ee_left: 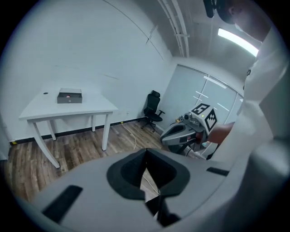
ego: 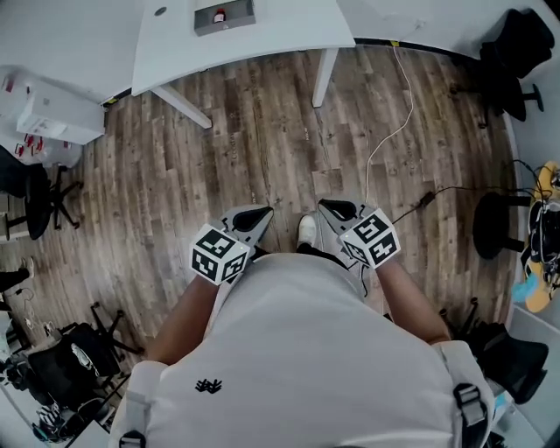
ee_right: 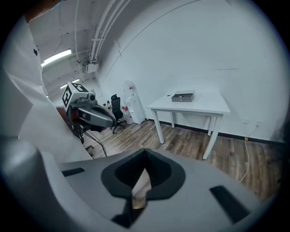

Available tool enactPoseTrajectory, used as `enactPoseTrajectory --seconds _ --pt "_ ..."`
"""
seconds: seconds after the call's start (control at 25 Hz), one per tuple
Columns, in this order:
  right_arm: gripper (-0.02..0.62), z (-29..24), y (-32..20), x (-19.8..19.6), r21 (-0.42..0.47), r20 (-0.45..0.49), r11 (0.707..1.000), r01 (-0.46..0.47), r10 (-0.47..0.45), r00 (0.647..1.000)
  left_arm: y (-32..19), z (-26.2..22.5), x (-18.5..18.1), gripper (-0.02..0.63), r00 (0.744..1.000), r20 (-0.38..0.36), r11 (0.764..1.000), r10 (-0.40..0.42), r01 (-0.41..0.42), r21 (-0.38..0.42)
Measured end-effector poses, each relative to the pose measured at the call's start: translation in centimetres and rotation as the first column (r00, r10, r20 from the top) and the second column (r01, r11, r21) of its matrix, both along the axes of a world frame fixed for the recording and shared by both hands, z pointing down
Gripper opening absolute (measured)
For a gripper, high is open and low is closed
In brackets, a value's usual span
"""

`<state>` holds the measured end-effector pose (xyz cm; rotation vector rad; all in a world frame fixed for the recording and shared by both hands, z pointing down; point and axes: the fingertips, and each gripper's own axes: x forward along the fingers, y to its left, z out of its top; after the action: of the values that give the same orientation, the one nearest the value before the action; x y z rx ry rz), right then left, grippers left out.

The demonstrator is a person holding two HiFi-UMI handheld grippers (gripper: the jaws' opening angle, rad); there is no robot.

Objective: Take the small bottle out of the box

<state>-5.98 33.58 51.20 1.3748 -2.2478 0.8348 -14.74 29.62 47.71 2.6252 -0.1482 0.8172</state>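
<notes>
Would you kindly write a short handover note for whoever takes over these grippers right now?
Left gripper: shut, empty, held at the waist.
Right gripper: shut, empty, beside it.
Box sits on the white table across the floor, out of reach; something red shows inside, too small to identify.
Done: nothing yet.
Left: walk to the table, open a gripper, lift the bottle out.

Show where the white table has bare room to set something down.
The white table is bare right of the grey box, along its near edge, and left of the box except a small dark spot. Chairs crowd the floor's left side.
</notes>
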Motion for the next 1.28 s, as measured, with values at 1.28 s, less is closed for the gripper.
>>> enactPoseTrajectory --seconds 1.28 --pt "0.008 -2.1 -30.6 12.0 0.028 -0.01 0.999 0.019 -0.018 1.0 -39.1 3.7 9.9 0.083 0.962 -0.005 0.962 -0.272 0.272 0.038"
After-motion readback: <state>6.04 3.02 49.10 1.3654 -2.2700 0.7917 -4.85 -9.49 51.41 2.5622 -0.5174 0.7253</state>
